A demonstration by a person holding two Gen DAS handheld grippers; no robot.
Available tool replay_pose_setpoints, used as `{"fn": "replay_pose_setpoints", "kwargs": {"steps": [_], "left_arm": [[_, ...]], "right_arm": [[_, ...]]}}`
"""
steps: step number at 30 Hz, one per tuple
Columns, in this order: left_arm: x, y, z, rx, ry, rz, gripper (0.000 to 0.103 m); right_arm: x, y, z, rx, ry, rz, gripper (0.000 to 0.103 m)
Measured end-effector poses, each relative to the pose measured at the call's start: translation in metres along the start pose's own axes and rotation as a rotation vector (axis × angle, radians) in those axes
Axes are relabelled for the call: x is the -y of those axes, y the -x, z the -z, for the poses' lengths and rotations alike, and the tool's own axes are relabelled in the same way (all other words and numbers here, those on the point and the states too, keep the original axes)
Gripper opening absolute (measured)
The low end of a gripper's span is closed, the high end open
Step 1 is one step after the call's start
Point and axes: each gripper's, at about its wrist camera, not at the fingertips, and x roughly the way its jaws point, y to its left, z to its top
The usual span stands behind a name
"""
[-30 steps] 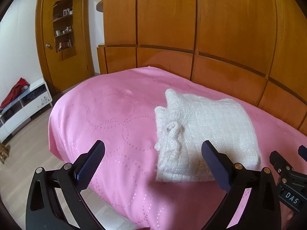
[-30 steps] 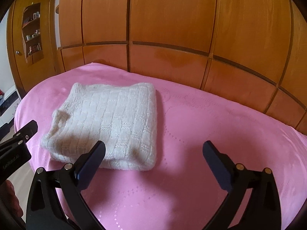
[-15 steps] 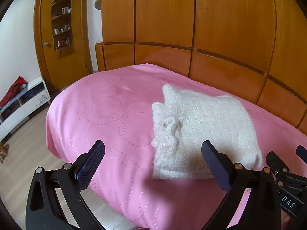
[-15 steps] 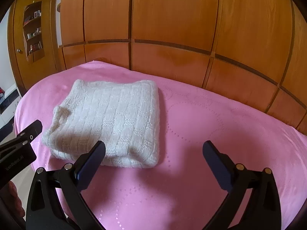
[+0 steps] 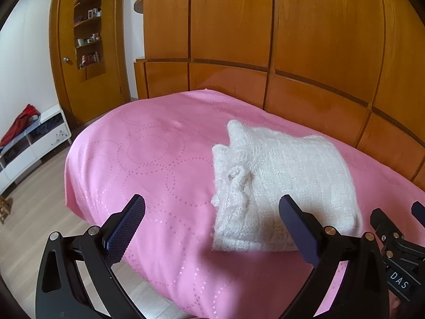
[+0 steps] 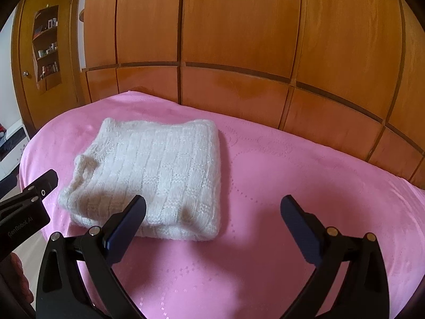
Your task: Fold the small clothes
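Note:
A white knitted garment (image 5: 284,183) lies folded into a thick rectangle on the pink bedspread (image 5: 148,159). It also shows in the right wrist view (image 6: 156,178), left of centre. My left gripper (image 5: 212,226) is open and empty, held above the bed just short of the garment's near left edge. My right gripper (image 6: 212,226) is open and empty, near the garment's near right corner. Neither gripper touches the garment. The other gripper's body shows at the edge of each view.
Wooden wardrobe panels (image 6: 239,53) rise right behind the bed. A wooden door (image 5: 87,50) with a shelf niche is at the left. A low white shelf unit (image 5: 32,143) with red cloth on it stands on the wood floor (image 5: 24,226) left of the bed.
Both grippers have drawn slightly back and up from the folded garment, staying open. The garment has not moved.

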Motion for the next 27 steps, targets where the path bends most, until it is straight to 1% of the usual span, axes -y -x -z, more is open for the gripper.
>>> {"fn": "replay_pose_setpoints", "kwargs": {"steps": [12,19,27], "left_arm": [[-0.0061,0.0038,-0.0011,0.005,0.016,-0.002,0.100],[-0.0057,0.0052,-0.0009,0.010,0.009,-0.005,0.100],[-0.0040,0.0024,-0.0009,-0.009,0.007,-0.009,0.100]], "right_arm": [[-0.0025,0.0033,0.0000,0.005,0.003,-0.013,0.101],[-0.0040,0.0029,-0.0001,0.004,0.001,-0.016,0.101],[-0.0074,0.0002,0.0027,-0.010,0.009,-0.020,0.101]]}}
